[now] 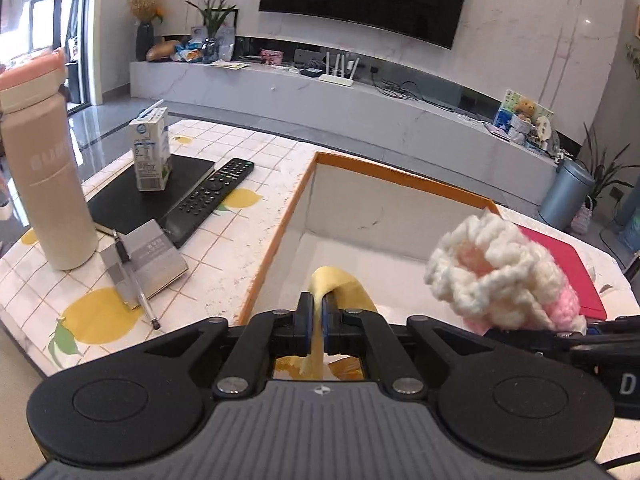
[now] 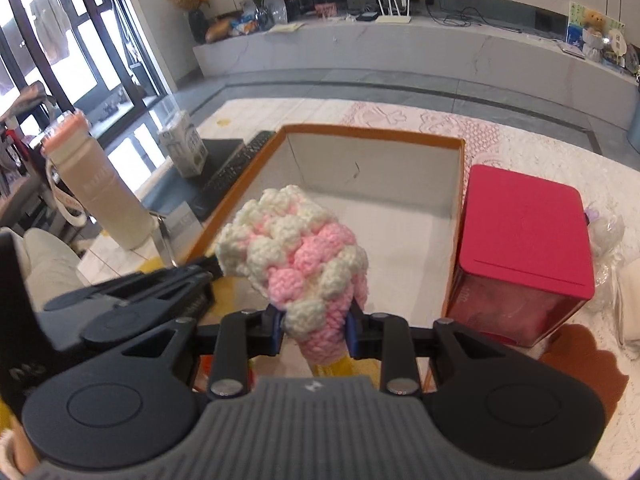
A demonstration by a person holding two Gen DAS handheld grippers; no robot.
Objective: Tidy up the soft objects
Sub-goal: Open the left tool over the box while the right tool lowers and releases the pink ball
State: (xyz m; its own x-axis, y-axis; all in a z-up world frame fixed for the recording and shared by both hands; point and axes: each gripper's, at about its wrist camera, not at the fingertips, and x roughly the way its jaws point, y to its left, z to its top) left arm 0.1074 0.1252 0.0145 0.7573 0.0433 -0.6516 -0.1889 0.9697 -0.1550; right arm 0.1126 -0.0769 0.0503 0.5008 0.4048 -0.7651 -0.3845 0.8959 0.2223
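An open white box with an orange rim point(image 1: 400, 176) point(image 2: 372, 132) sits on the table in front of both grippers. My left gripper point(image 1: 318, 314) is shut on a yellow cloth point(image 1: 340, 284) pinched thin between its pads, and the cloth arches over the box's near floor. My right gripper point(image 2: 316, 320) is shut on the narrow end of a pink and white crocheted piece point(image 2: 296, 252). Its bulky end stands up over the box's near edge. In the left wrist view the same crocheted piece point(image 1: 496, 272) hangs at the right, above the box.
Left of the box stand a beige bottle point(image 1: 48, 184), a milk carton point(image 1: 150, 152) on a black notebook, a remote point(image 1: 212, 196) and a small grey notebook with a pen point(image 1: 148, 260). A red box point(image 2: 524, 248) touches the white box's right wall, with a plastic-wrapped item point(image 2: 608, 240) beyond.
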